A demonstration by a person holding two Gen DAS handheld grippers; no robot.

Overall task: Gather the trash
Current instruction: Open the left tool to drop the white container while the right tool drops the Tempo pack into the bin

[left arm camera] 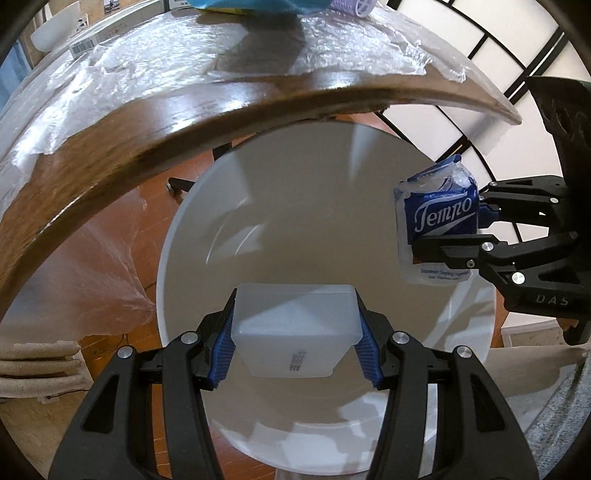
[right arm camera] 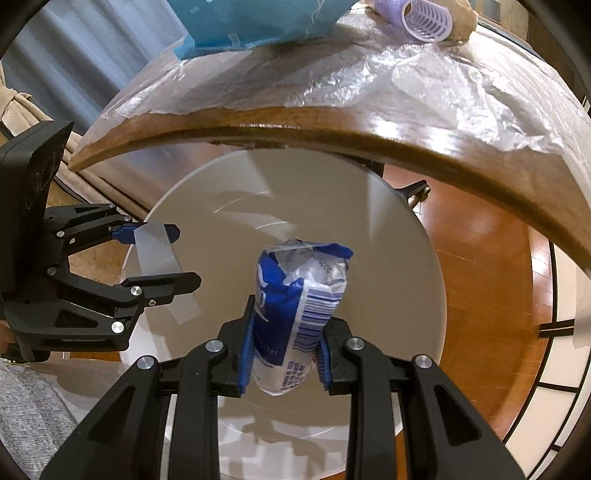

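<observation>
My left gripper [left arm camera: 295, 339] points down over a round white bin [left arm camera: 207, 229] and is shut on a translucent white plastic tub [left arm camera: 295, 321]. In the right wrist view the same gripper [right arm camera: 184, 254] shows at the left with the plastic tub [right arm camera: 159, 258] between its fingers. My right gripper [right arm camera: 284, 347] is shut on a blue and white Tempo tissue pack [right arm camera: 299, 295], held upright above the white bin [right arm camera: 406, 295]. In the left wrist view this tissue pack [left arm camera: 436, 218] hangs at the right over the bin's rim, in the right gripper [left arm camera: 448, 232].
A curved wooden table edge [left arm camera: 147, 140] covered with clear plastic sheet [left arm camera: 184, 62] runs just beyond the bin. On the table lie a blue bag [right arm camera: 258, 22] and a purple hair roller [right arm camera: 428, 18]. Wood floor [right arm camera: 480, 236] surrounds the bin; folded towels [left arm camera: 40, 365] lie left.
</observation>
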